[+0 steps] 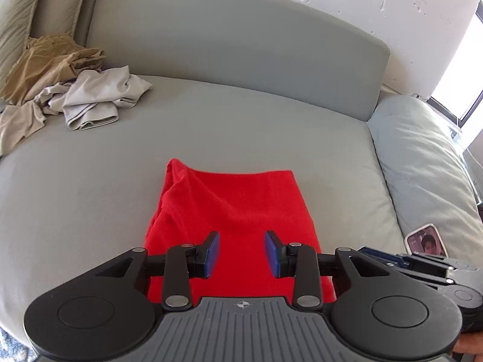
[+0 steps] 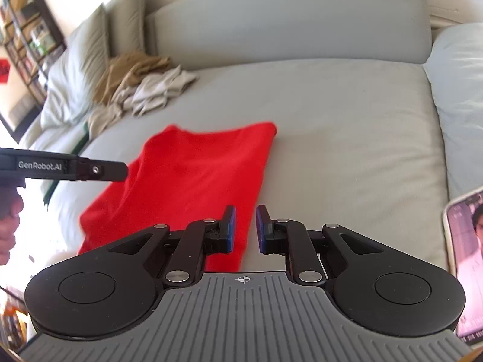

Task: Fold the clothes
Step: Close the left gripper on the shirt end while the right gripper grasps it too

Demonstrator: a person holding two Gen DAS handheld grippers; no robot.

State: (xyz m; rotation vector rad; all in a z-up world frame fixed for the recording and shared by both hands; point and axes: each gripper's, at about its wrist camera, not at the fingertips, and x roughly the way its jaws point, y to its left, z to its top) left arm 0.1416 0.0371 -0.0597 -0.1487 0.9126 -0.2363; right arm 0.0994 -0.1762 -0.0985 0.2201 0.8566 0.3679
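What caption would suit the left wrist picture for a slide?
Open left gripper poised over a partly folded red garment on a grey sofa, unfolded clothes piled behind.

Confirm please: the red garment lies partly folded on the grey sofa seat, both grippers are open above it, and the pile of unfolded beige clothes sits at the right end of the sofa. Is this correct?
One detail is wrong. The pile of unfolded beige clothes sits at the left end of the grey sofa seat, as the left wrist view shows. The rest holds: the red garment lies partly folded, with the left gripper and right gripper open above it.

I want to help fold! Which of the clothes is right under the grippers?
The red garment, lying flat in front of both grippers. The tan and pale grey clothes sit crumpled far back by the cushions.
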